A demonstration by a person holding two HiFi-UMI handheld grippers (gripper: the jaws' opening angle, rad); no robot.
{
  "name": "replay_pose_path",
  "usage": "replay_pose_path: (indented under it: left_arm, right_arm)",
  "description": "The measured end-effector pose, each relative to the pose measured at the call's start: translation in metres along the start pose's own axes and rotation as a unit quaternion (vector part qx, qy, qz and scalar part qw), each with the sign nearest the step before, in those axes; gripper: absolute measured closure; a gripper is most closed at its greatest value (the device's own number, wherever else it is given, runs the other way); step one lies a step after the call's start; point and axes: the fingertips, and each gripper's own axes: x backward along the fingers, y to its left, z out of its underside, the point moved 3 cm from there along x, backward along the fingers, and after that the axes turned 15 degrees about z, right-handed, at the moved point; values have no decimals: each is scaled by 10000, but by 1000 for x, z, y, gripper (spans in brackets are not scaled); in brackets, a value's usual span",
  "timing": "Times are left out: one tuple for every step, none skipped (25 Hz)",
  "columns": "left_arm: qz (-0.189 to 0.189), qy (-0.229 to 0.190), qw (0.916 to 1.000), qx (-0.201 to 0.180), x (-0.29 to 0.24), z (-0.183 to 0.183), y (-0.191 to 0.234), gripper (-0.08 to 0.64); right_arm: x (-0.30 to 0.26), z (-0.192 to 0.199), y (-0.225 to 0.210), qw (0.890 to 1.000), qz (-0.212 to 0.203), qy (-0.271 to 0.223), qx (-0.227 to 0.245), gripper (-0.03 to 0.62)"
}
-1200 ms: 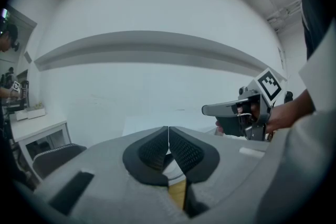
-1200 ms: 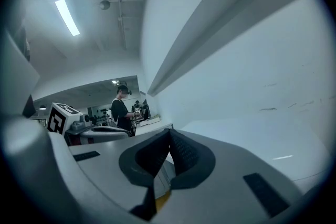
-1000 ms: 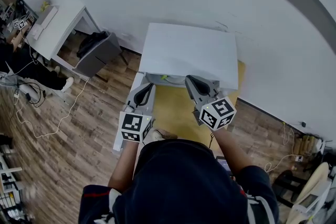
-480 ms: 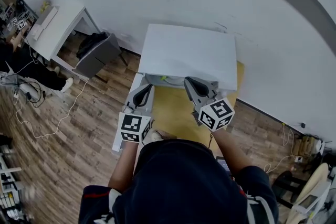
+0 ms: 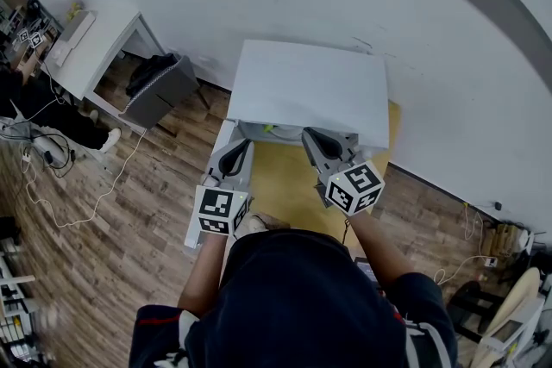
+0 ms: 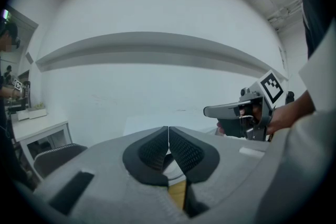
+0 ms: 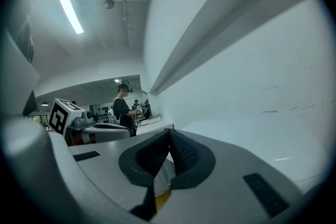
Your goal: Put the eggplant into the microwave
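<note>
White microwave (image 5: 310, 90) sits at the far edge of the yellow tabletop (image 5: 289, 181), long axis running left-right, front twd the person. L gripper (image 5: 241, 144) and R gripper (image 5: 313, 134) hover side by side before it, both w/ jaws pressed together, nothing between. Where the eggplant lies, or how it points, can't be told.

Light: bright, even, overhead; ceiling tube (image 7: 69, 14) glares.
Shadows: soft, faint.
Distortion: heavy fisheye, dark vignetted corners.
Focus: near foreground soft in both gripper views.
</note>
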Motion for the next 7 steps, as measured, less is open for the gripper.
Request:
replay_pose_path:
  left_arm:
    - [1,-6,10000,18,0,-1,0,543]
    - [3,-7,10000,26,0,-1,-1,543]
    - [4,-3,10000,27,1,-1,-1,543]
    - [4,0,10000,29,2,0,-2,543]
    - [4,4,10000,28,3,0,-3,542]
    - [4,8,10000,20,5,1,-4,543]
    - [3,13,10000,8,7,2,-5,543]
  right_arm:
    - [0,0,0,10000,1,2,1,581]
    - [0,0,0,10000,2,4,1,581]
    - [1,1,0,10000,2,5,2,581]
    - [2,1,1,10000,1,7,4,581]
    - [3,2,2,10000,1,11,7,581]
    - [5,2,3,10000,1,15,9,581]
    - [6,3,5,10000,2,19,12,581]
